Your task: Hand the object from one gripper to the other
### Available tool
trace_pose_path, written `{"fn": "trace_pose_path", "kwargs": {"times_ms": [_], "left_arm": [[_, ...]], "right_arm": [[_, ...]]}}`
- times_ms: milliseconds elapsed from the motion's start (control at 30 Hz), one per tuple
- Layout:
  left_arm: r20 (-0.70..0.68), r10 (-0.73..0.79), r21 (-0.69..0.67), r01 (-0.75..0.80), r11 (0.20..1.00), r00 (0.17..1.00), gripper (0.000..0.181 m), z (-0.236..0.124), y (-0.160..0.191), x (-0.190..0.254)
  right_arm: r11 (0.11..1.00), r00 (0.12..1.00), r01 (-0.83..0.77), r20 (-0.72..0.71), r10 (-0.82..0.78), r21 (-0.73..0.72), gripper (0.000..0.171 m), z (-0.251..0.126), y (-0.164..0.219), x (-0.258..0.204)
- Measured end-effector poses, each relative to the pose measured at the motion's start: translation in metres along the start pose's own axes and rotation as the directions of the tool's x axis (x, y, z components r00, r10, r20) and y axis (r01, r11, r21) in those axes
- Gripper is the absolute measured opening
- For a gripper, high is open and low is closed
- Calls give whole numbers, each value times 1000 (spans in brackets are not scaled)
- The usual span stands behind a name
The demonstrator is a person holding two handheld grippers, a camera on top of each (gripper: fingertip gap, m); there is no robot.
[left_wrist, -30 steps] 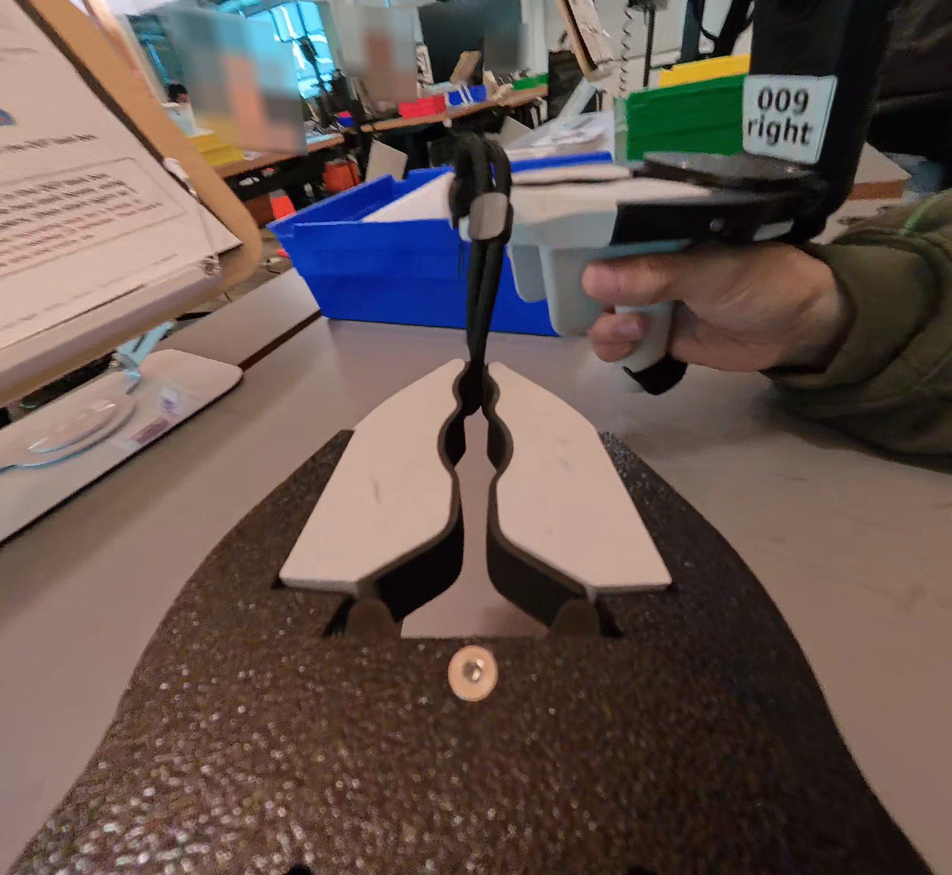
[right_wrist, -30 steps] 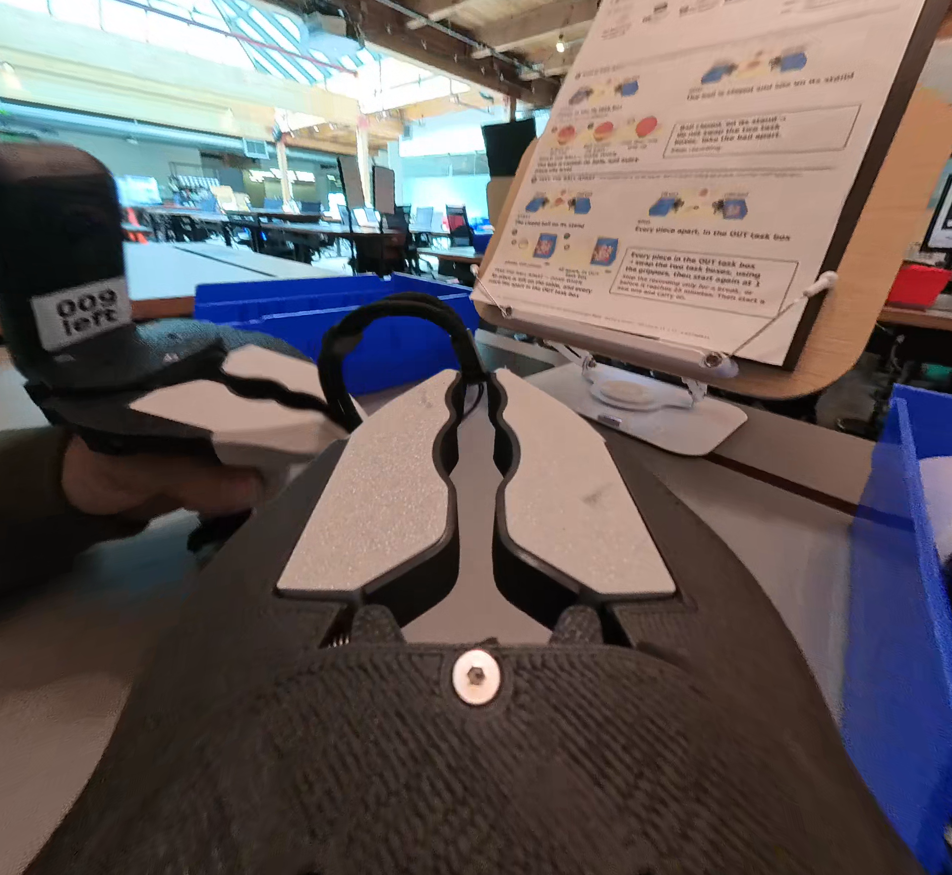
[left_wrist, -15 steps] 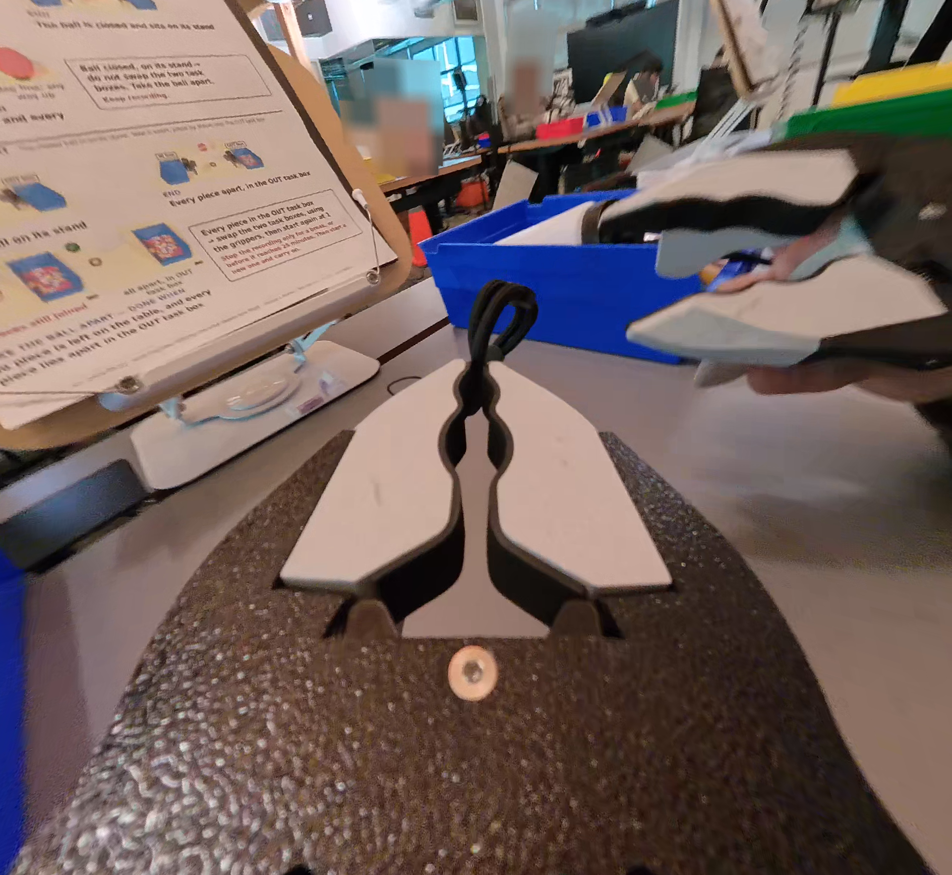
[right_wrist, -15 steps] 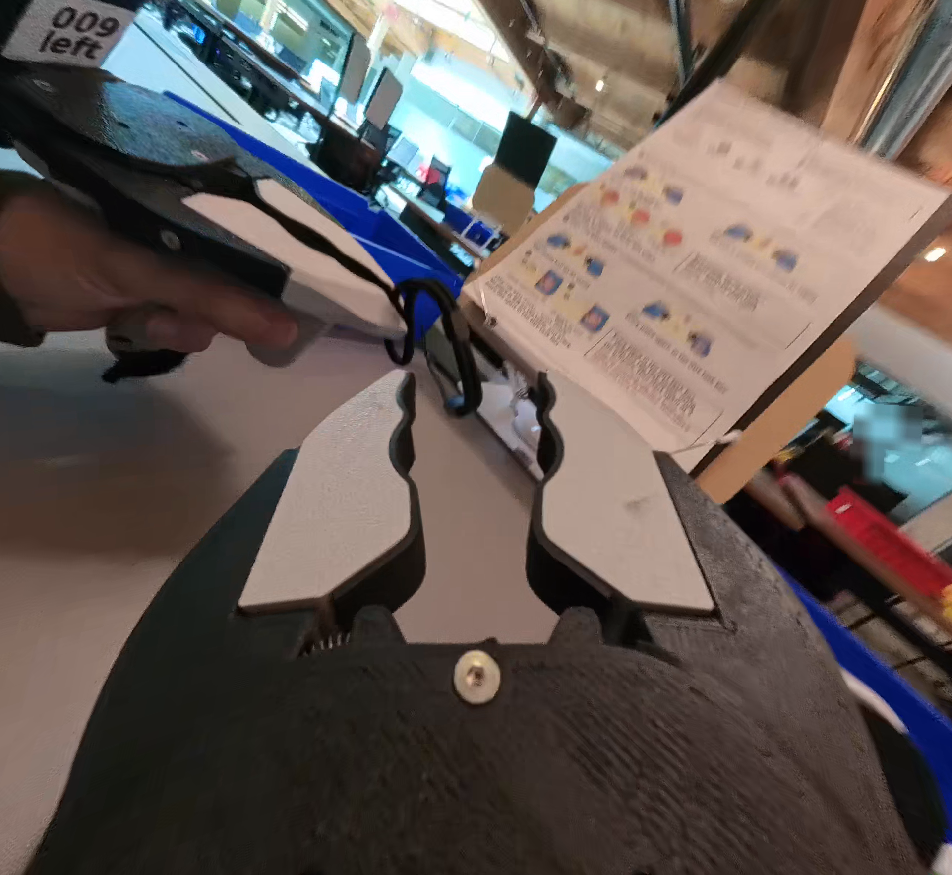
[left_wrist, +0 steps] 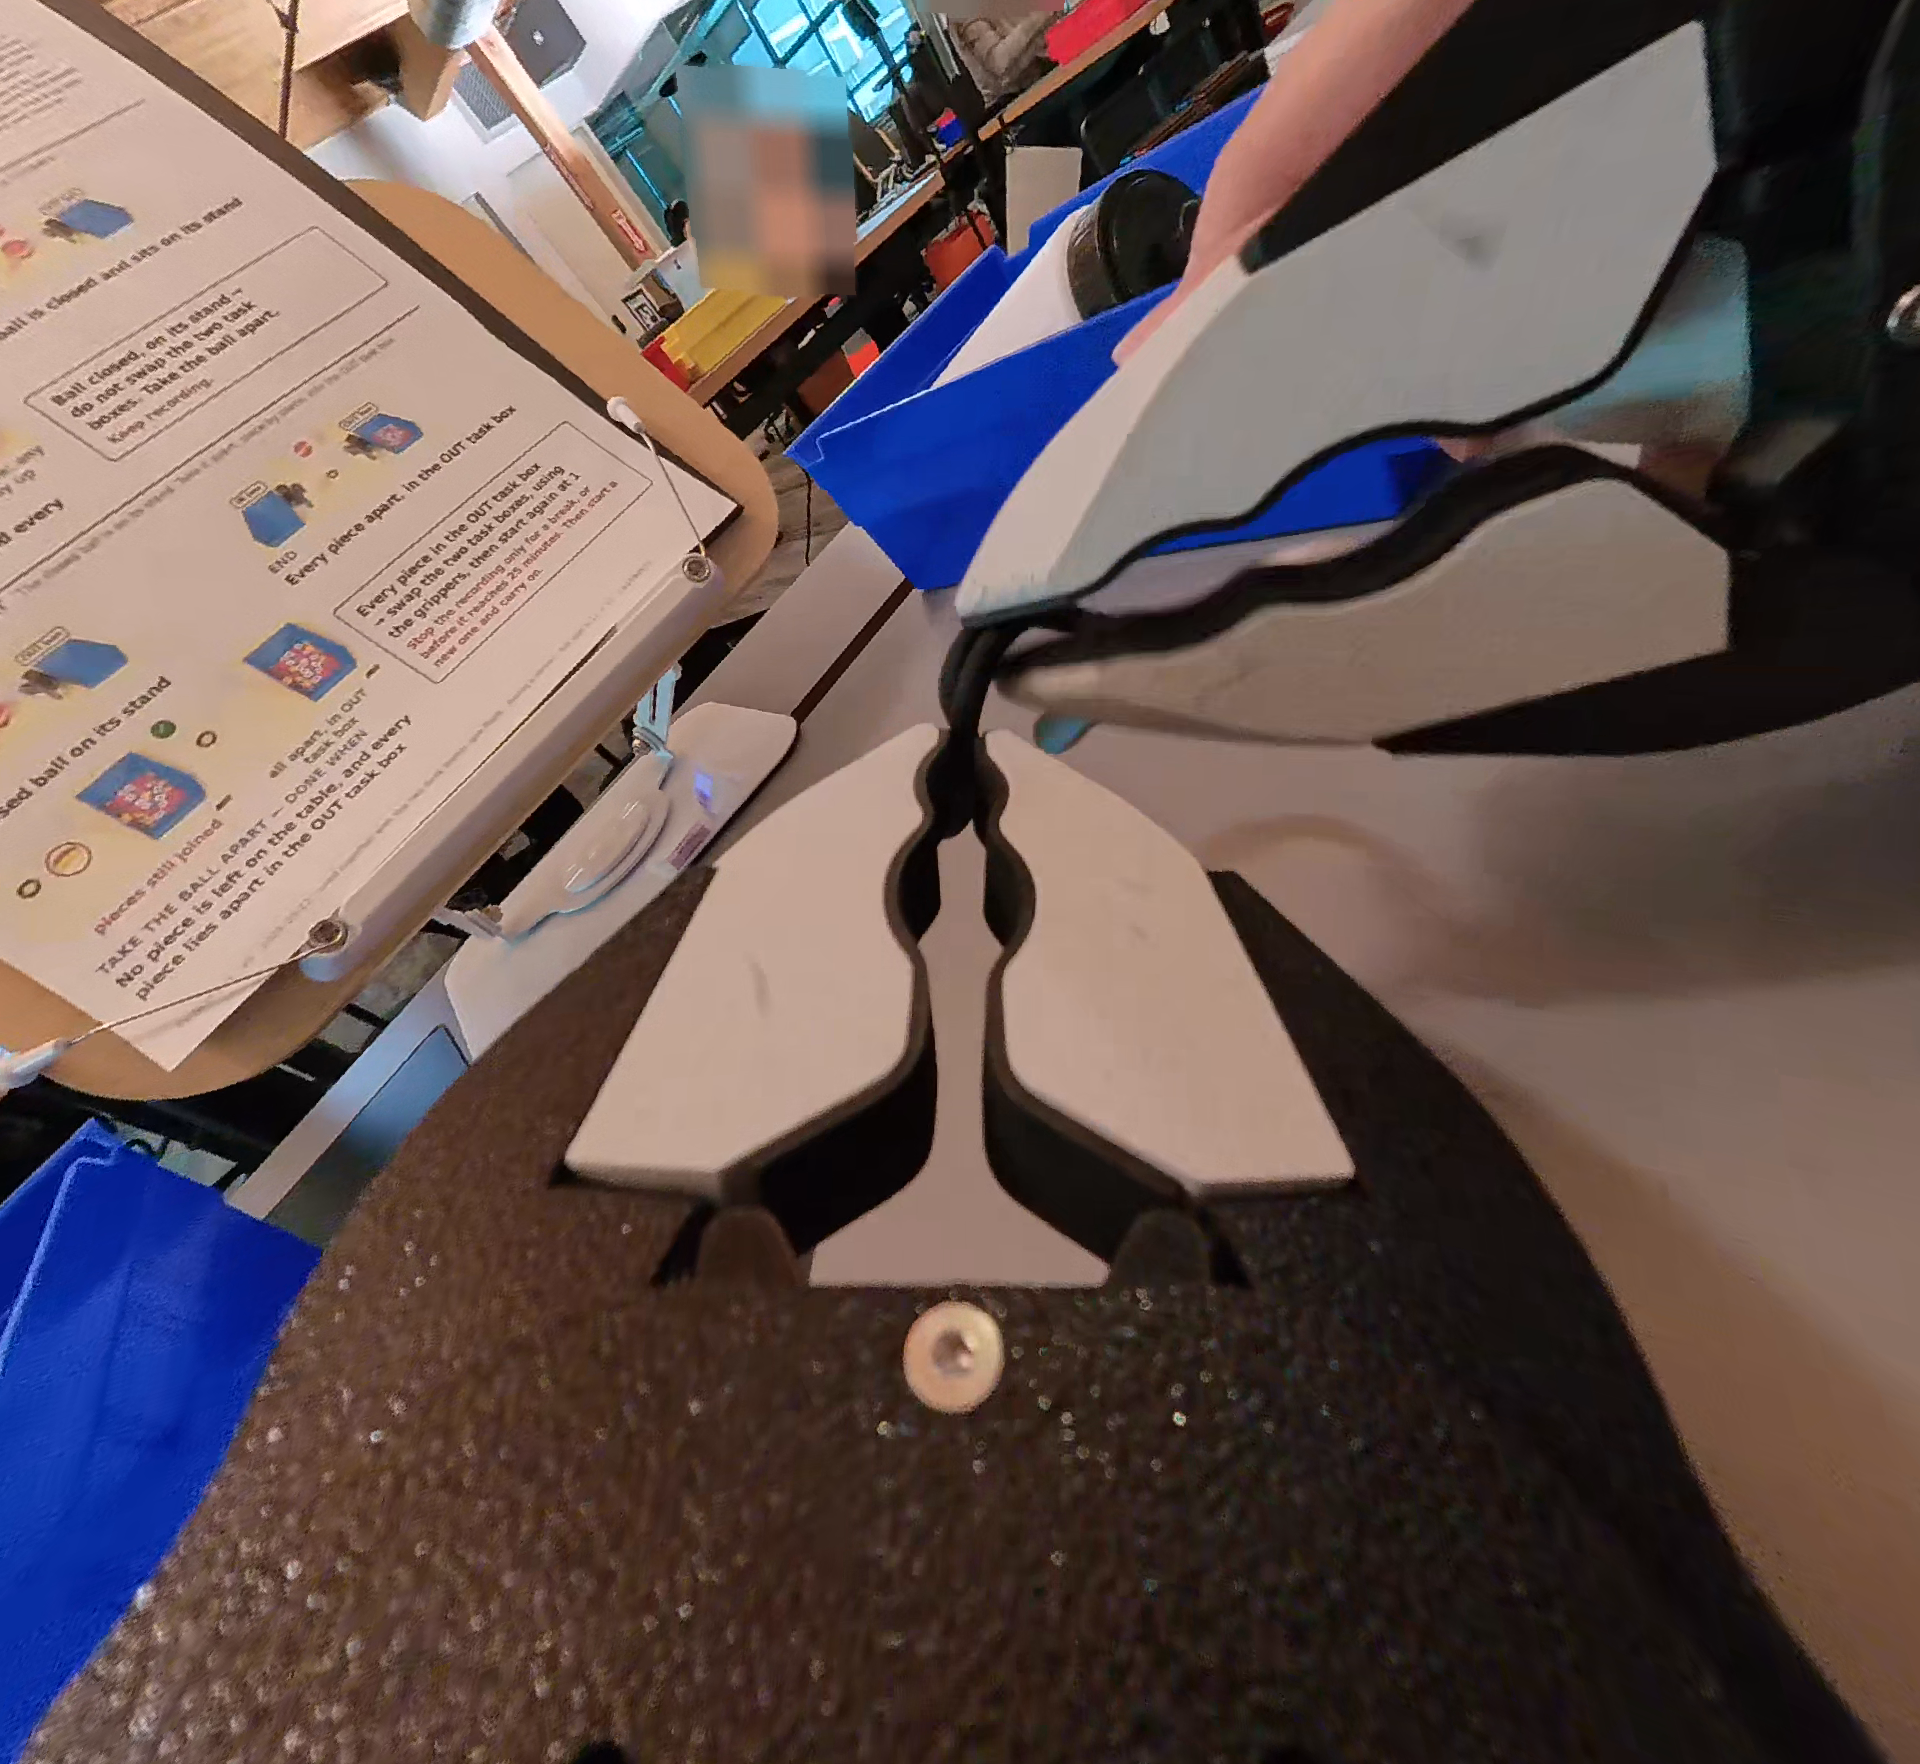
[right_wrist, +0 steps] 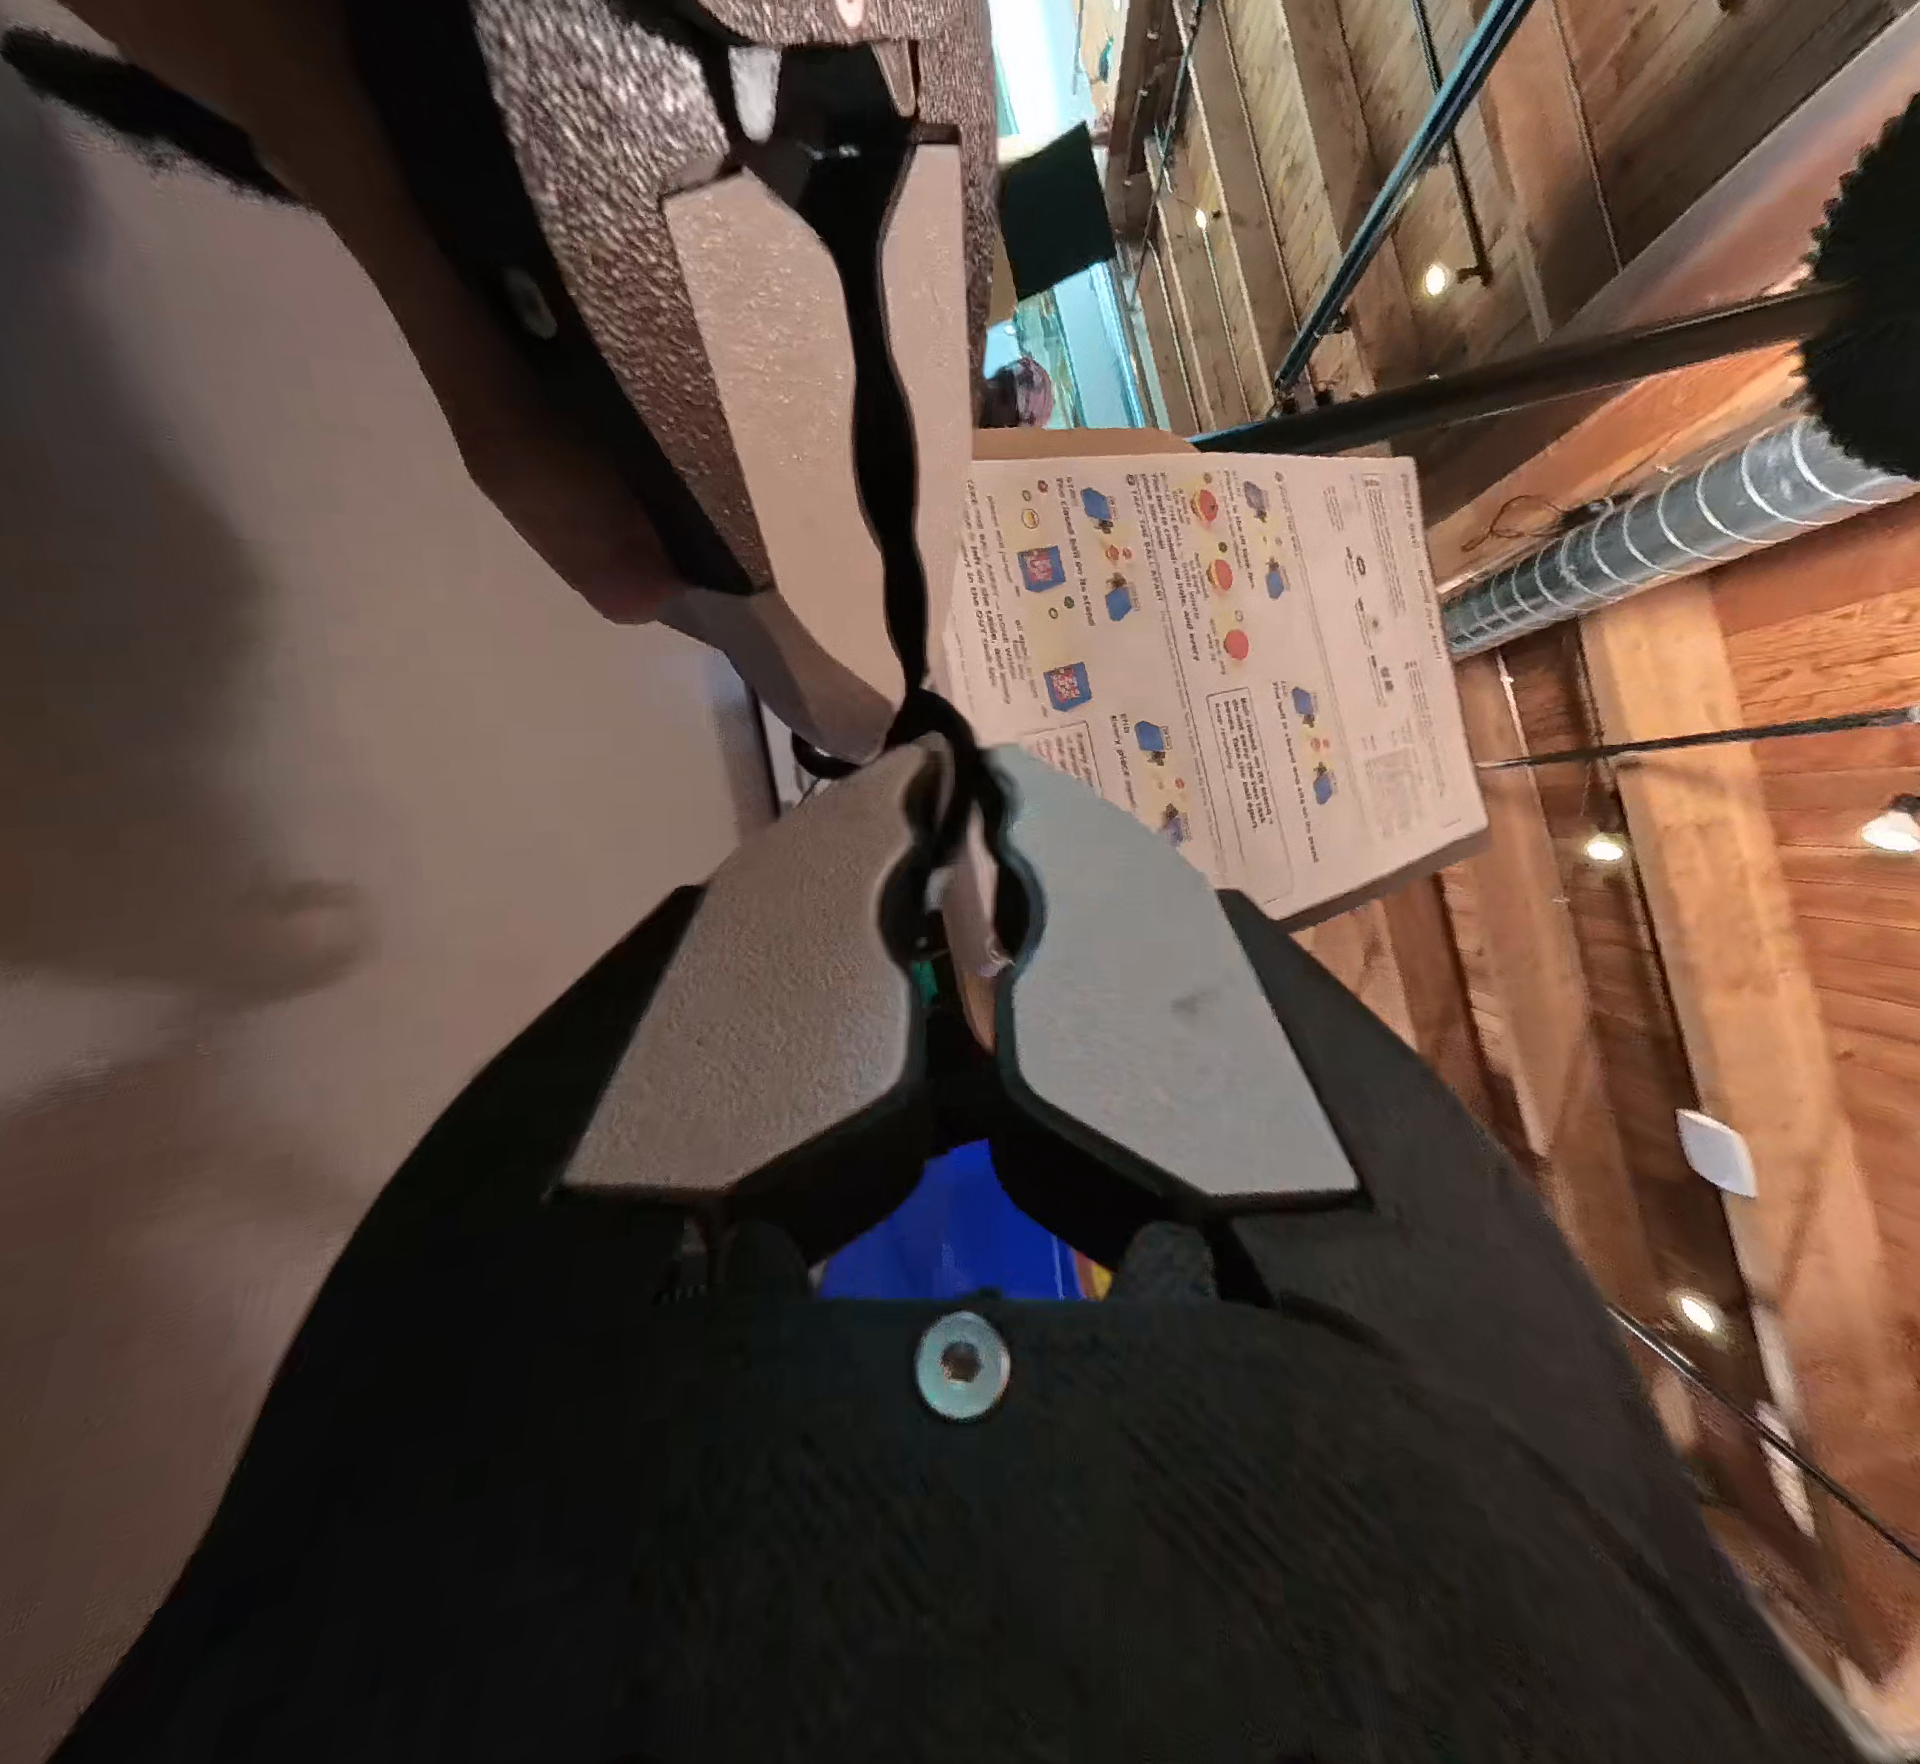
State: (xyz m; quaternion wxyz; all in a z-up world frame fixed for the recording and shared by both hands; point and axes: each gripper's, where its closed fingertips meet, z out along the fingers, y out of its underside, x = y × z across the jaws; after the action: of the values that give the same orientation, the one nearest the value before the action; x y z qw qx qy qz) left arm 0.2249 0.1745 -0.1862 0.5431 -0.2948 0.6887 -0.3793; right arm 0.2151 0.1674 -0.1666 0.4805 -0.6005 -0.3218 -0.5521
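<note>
A thin black cord loop (left_wrist: 961, 680) is pinched at the tips of my left gripper (left_wrist: 964, 758), which is shut on it above the grey table (left_wrist: 1558, 1039). My right gripper (left_wrist: 982, 639) comes in from the right, rolled on its side, and its tips are closed on the same cord just above the left tips. In the right wrist view my right gripper (right_wrist: 961, 774) holds the cord (right_wrist: 940, 727) between its tips, and the left gripper (right_wrist: 902, 675) meets it tip to tip from above. Most of the cord is hidden between the fingers.
An instruction sheet on a wooden stand (left_wrist: 312, 571) leans at the left, its white base (left_wrist: 665, 800) on the table. A blue bin (left_wrist: 956, 457) stands behind the grippers and another blue bin (left_wrist: 104, 1351) is at the lower left. A hand (left_wrist: 1330, 83) holds the right gripper. Only a small space, under 4 cm, lies between the two pairs of fingers.
Half a second ago my right gripper was open and off to the side. It has rolled sideways, moved onto the cord and closed. My left gripper has kept its grip.
</note>
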Motion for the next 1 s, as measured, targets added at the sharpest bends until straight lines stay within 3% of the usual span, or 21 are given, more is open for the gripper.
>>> {"fn": "trace_pose_path", "kwargs": {"times_ms": [167,267,367,433,500,600,700,800,1000], "left_arm": [[-4,-11,52,11,999,1000,2,-2,-8,1],[-32,-68,166,72,984,997,5,-7,-20,2],[-97,-216,230,233,945,971,27,-10,-24,-1],[-146,-309,247,337,908,940,34,-11,-25,-4],[-156,-313,255,345,903,937,36,-12,-25,-5],[-131,-167,232,194,953,977,35,-10,-25,5],[-55,79,161,-69,984,995,35,-5,-21,18],[7,304,69,-304,950,953,35,2,-11,25],[30,500,-106,-494,863,866,22,11,8,23]], "right_arm": [[996,997,-67,-39,65,-56,3,3,10,9],[933,931,-360,-51,360,15,2,0,10,18],[771,778,-625,16,628,124,2,-6,10,29],[608,626,-774,69,777,177,3,-10,13,38],[452,482,-865,109,869,219,3,-13,18,47],[314,348,-920,119,930,234,3,-14,28,52],[237,277,-940,147,949,244,3,-15,28,54],[177,226,-951,179,957,253,3,-16,25,55],[147,202,-955,206,957,257,3,-16,20,56]]}}
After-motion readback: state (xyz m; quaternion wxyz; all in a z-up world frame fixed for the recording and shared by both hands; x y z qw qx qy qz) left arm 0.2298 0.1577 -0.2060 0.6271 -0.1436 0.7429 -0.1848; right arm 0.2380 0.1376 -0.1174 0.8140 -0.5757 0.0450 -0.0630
